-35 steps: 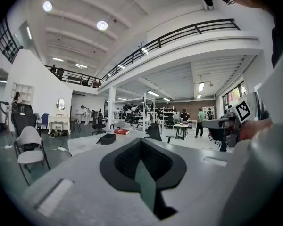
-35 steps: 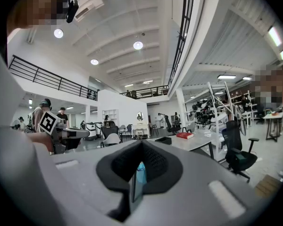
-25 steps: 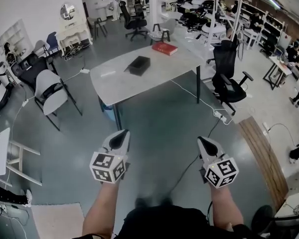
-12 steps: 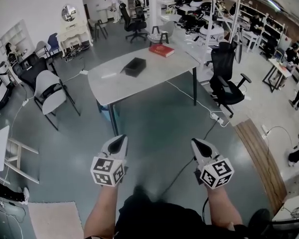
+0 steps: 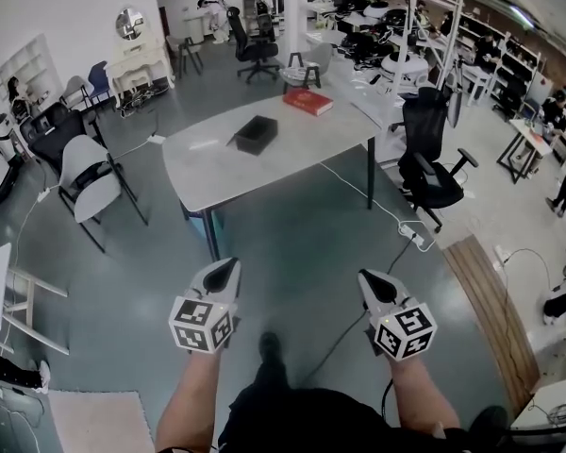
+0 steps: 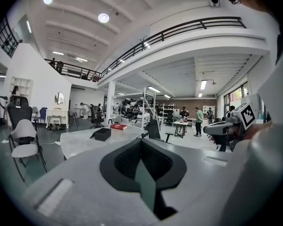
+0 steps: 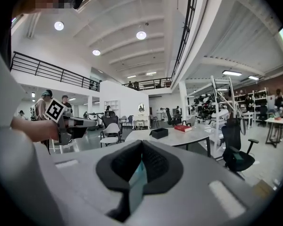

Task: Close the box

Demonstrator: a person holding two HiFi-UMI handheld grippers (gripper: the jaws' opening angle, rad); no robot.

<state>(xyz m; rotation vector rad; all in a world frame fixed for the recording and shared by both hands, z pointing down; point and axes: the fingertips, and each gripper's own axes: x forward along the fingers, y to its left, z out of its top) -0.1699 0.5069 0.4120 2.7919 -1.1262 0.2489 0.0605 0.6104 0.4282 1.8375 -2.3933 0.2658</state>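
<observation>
A small black box (image 5: 256,132) sits open on the grey table (image 5: 264,163), far ahead of me across the floor. It also shows in the left gripper view as the black box (image 6: 103,134) and in the right gripper view as the black box (image 7: 159,133). My left gripper (image 5: 228,270) and right gripper (image 5: 366,280) are held out in front of me above the floor, well short of the table. Both have their jaws together with nothing between them.
A red book (image 5: 307,101) lies at the table's far end. A white chair (image 5: 91,179) stands left of the table, a black office chair (image 5: 432,163) to its right. A cable (image 5: 396,217) trails over the floor. Desks, shelves and people fill the room behind.
The view has shifted slightly toward the table. Both grippers have sunk a little in the head view and stay shut.
</observation>
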